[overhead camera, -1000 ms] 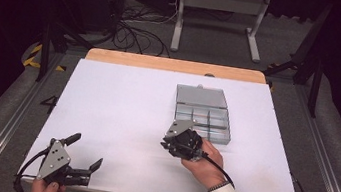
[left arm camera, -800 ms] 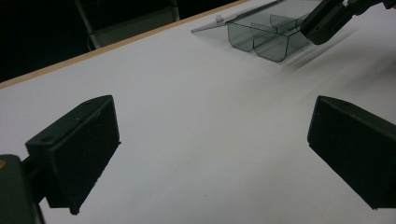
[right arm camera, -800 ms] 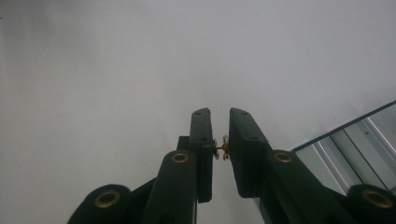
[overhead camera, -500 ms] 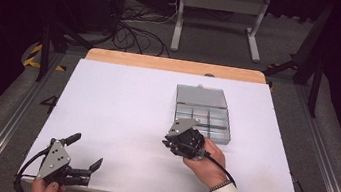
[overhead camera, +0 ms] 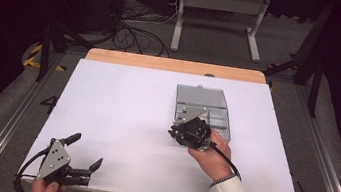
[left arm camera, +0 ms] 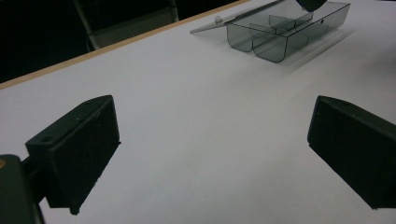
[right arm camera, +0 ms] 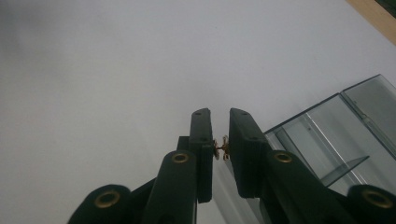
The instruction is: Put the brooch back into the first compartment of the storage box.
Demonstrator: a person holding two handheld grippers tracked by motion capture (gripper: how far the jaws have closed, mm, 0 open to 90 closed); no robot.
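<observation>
Up close, right tool [right arm camera: 219, 126] pinches a tiny gold piece [right arm camera: 220, 148]; left tool [left arm camera: 210, 154] gapes wide.

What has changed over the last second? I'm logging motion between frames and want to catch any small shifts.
Very little. The right gripper, jaws nearly closed on a tiny gold-coloured piece, has crept slightly toward the box and hovers at its near-left corner. The left gripper stays open at the table's near-left edge; the open, compartmented box has not moved.
</observation>
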